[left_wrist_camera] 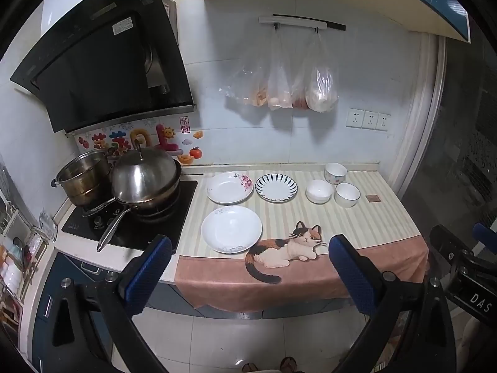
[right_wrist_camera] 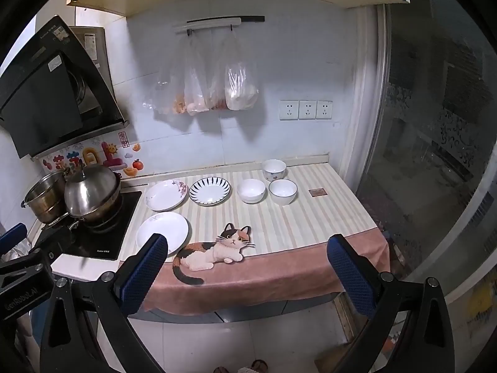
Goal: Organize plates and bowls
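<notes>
While grippers (left_wrist_camera: 250, 275) wide, plates (left_wrist_camera: 231, 228) untouched.

Black jaws, blue textured pads (left_wrist_camera: 149, 276)

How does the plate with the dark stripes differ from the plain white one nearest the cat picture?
The striped plate has dark radiating strokes round its rim; the white plate is almost bare, with only faint marks at its edge. The striped plate looks smaller and sits farther back, near the bowls; the white plate lies at the front, beside the stove. Both are round, empty and flat on the striped cloth.
</notes>
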`<state>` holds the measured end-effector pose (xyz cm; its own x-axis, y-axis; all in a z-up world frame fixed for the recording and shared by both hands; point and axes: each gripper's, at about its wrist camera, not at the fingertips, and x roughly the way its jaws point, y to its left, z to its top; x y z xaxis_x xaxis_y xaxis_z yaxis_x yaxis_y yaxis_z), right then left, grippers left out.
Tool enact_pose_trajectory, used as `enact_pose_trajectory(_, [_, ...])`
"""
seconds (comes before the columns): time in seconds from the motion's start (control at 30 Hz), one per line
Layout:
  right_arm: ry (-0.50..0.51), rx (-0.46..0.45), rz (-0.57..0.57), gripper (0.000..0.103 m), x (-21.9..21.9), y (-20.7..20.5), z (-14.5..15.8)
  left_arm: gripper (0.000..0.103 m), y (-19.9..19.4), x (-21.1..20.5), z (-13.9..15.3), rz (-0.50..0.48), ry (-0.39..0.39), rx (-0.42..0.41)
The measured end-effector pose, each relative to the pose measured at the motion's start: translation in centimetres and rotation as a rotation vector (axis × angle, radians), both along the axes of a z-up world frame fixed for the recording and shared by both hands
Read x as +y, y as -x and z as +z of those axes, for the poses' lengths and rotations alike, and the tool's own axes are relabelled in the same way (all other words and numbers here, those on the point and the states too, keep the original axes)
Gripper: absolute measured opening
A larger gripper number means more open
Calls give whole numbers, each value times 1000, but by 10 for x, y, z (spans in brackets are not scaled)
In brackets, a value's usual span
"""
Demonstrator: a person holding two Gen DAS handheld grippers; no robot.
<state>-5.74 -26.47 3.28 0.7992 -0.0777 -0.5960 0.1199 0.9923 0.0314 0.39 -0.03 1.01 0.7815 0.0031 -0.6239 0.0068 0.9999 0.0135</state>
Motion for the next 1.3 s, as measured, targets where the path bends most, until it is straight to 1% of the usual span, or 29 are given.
enact_pose_trajectory(0.2, [1,-7,-2,103,3,6,-4,103,-5,1,3,2,0,-7])
enact_pose_trajectory(1.3, [1,-7,2,103,6,0,-1,103,-7,1,3,3,0,-16])
